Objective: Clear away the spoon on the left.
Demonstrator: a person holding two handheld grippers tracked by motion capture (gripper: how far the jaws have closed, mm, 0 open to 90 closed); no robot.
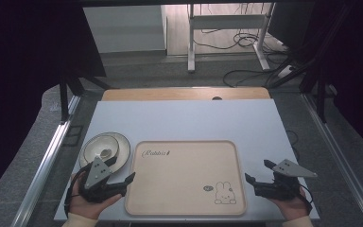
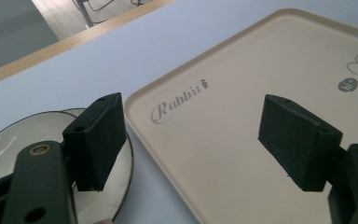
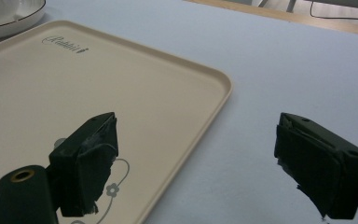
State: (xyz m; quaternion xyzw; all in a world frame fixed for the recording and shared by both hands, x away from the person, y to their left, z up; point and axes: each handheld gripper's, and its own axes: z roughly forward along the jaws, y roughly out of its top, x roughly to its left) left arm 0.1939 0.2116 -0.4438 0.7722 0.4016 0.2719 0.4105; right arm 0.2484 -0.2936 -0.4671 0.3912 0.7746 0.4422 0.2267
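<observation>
1. The left gripper (image 1: 125, 183) hovers with jaws wide, holding nothing, at the plate (image 1: 105, 149) beside the beige tray (image 1: 185, 177).
2. The right gripper (image 1: 257, 174) gapes empty, right of the tray.

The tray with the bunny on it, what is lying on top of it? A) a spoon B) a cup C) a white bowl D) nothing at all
D: the tray is bare except for its printed rabbit and lettering; the white bowl sits on the table beside its left edge.
</observation>
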